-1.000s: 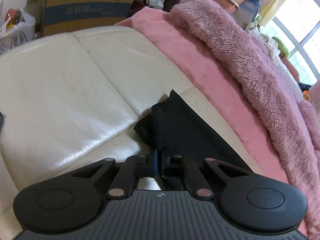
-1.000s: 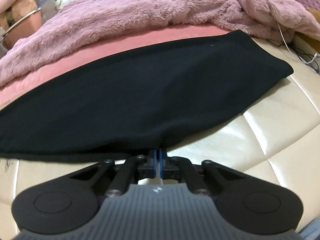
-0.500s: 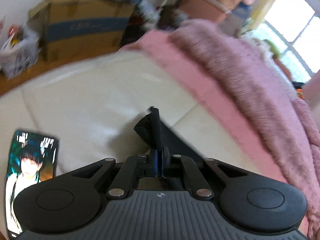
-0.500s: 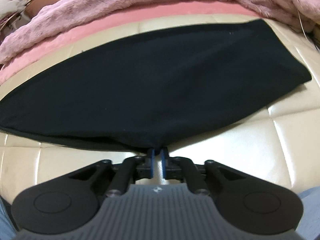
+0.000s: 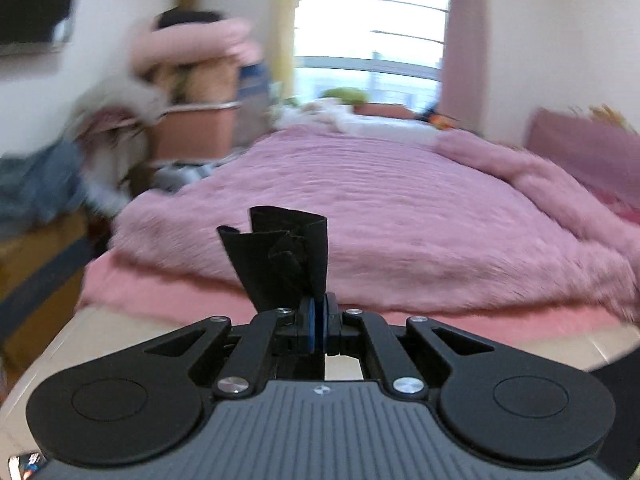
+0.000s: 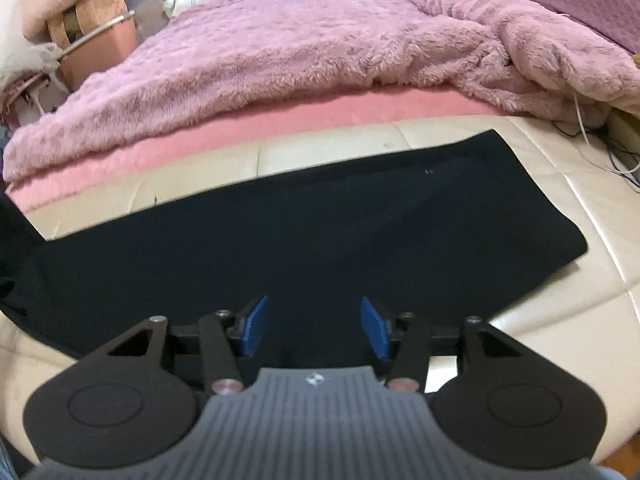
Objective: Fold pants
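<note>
While the black pants lie as a long flat band across the middle of the right wrist view, on the cream leather surface in front of the pink fleece blanket, we find the two grippers in different conditions. The right gripper hangs above the near edge of the garment at lower centre of its frame; its jaws have just been opening and now stand spread, the blue pads apart with only cloth seen beneath them and nothing pinched.

The left gripper is pressed together on one end of the pants, and a bunched tuft of black fabric stands up from its pads at centre frame. That view is blurred. At the left edge of the right wrist view the garment rises off the surface, which we judge to be the lifted end.

We judge the step in hand to be the lengthwise fold: the lifted end carried across to the flat end at right of the right wrist view.

For good execution we recommend:
- keeping the left pinch firm until the end is laid down, since the hold is on a bunched corner and could slip;
- carrying the end low and level so the cloth does not twist;
- aligning edges over the flat end before release;
- keeping the right gripper clear of the cloth, or pinning the fold line if the band drags.
</note>
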The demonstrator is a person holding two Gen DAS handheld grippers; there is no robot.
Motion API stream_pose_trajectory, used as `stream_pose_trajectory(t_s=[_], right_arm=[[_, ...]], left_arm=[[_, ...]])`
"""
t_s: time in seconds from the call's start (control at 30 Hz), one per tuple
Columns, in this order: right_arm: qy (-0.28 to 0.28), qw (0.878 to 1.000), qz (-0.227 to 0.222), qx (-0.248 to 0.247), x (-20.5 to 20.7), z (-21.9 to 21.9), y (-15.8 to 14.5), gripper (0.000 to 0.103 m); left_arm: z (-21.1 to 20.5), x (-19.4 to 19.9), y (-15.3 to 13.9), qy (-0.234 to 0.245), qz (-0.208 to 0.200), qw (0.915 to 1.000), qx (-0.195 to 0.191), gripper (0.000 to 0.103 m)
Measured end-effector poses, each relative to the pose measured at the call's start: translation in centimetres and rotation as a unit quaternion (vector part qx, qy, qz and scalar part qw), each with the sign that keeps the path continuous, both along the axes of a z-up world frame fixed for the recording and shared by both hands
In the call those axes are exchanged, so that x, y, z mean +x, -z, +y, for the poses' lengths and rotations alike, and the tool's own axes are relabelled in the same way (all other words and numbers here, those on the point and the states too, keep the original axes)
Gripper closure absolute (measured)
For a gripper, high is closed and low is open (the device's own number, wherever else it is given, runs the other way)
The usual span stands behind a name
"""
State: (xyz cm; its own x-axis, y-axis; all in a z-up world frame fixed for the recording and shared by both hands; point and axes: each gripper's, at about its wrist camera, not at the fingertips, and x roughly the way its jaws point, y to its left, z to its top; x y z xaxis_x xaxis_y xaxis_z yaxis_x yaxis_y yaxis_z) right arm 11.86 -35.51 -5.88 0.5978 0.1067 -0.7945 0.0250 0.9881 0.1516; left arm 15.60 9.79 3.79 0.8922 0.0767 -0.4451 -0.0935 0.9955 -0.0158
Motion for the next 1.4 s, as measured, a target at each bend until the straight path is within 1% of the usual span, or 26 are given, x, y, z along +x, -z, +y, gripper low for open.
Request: stream_pose_trajectory(t_s=[0.1,0.17,0.2,0.3,0.33,0.4,0.43,0.47,0.5,0.53,0.57,0.6,0.63,0.67,0.7,0.73,0.83,0.87,0.93,1.0,1.03,1.1,1.17,1.23,1.4], right_arm=[[-0.001,1.000,-0.009,0.029,0.8,-0.1,0.2,0.055],[-0.005,0.999,-0.013,0.044,0.9,0.1,0.6,0.054],[-0.008,0.999,-0.014,0.050,0.8,0.2,0.6,0.054],[-0.017,0.998,-0.012,0.065,0.5,0.5,1.1,0.054],[-0.019,0.997,-0.008,0.069,0.4,0.6,1.3,0.054],[-0.025,0.997,0.000,0.074,0.0,0.9,1.8,0.054],[-0.029,0.997,0.005,0.076,-0.2,1.1,2.1,0.054],[-0.031,0.996,0.008,0.077,-0.5,1.2,2.3,0.054],[-0.035,0.996,0.010,0.079,-0.7,1.4,2.4,0.054],[-0.038,0.996,0.013,0.080,-0.8,1.5,2.6,0.054],[-0.041,0.996,0.015,0.082,-1.0,1.6,2.7,0.054],[-0.044,0.995,0.016,0.084,-1.1,1.7,2.9,0.054],[-0.048,0.995,0.019,0.086,-1.1,1.9,3.0,0.054],[-0.052,0.995,0.020,0.088,-1.2,2.2,3.1,0.054],[-0.055,0.994,0.019,0.092,-1.3,2.2,3.1,0.054],[-0.059,0.993,0.019,0.097,-1.2,2.5,3.2,0.054],[-0.080,0.991,0.010,0.109,-0.7,3.2,3.1,0.057],[-0.088,0.990,0.008,0.112,-0.6,3.7,3.0,0.058],[-0.103,0.986,0.005,0.131,0.3,4.6,3.1,0.058],[-0.109,0.982,0.006,0.156,1.5,5.5,3.5,0.058],[-0.111,0.979,0.006,0.169,2.4,6.0,3.8,0.055],[-0.108,0.976,0.011,0.190,3.9,6.8,4.5,0.055],[-0.105,0.972,0.017,0.212,5.6,7.4,5.3,0.055],[-0.099,0.970,0.022,0.221,7.3,8.0,6.1,0.057],[-0.090,0.967,0.043,0.233,10.9,9.2,8.2,0.065]], left_arm=[[-5.7,1.3,1.5,0.048,0.018,0.9984,0.024,0.100],[-9.6,1.7,3.8,0.082,0.041,0.9947,0.047,0.100],[-11.4,1.7,5.6,0.099,0.057,0.9915,0.062,0.100],[-16.2,1.1,10.9,0.148,0.114,0.9776,0.096,0.100],[-17.5,0.8,12.7,0.164,0.135,0.9712,0.109,0.100],[-19.0,0.3,15.6,0.184,0.172,0.9604,0.118,0.100],[-19.7,-0.4,16.2,0.187,0.183,0.9578,0.119,0.099],[-19.7,-0.4,16.9,0.190,0.199,0.9555,0.106,0.097],[-19.4,-0.6,17.2,0.197,0.214,0.9533,0.082,0.092],[-19.0,-0.6,17.2,0.201,0.220,0.9527,0.060,0.083],[-18.5,-0.6,17.1,0.205,0.221,0.9529,0.035,0.080],[-17.9,-0.4,16.8,0.212,0.222,0.9516,0.013,0.080],[-17.2,-0.3,16.6,0.222,0.229,0.9477,-0.013,0.076],[-16.6,-0.1,16.5,0.232,0.238,0.9418,-0.048,0.070],[-16.2,0.0,16.2,0.238,0.239,0.9385,-0.074,0.069],[-15.9,0.0,15.9,0.240,0.234,0.9376,-0.091,0.066],[-13.8,-0.3,14.4,0.232,0.216,0.9397,-0.128,0.061],[-12.8,-0.3,13.9,0.223,0.210,0.9417,-0.139,0.060],[-10.8,-0.2,13.2,0.190,0.198,0.9516,-0.137,0.060],[-8.8,-0.1,12.8,0.151,0.193,0.9618,-0.121,0.060],[-7.8,0.0,12.7,0.132,0.189,0.9667,-0.112,0.060],[-5.5,0.0,12.4,0.099,0.179,0.9733,-0.105,0.060],[-3.2,0.0,12.4,0.070,0.176,0.9759,-0.108,0.060],[-1.5,0.0,12.4,0.051,0.174,0.9773,-0.110,0.060],[2.2,-0.7,13.0,0.016,0.179,0.9759,-0.123,0.060]])
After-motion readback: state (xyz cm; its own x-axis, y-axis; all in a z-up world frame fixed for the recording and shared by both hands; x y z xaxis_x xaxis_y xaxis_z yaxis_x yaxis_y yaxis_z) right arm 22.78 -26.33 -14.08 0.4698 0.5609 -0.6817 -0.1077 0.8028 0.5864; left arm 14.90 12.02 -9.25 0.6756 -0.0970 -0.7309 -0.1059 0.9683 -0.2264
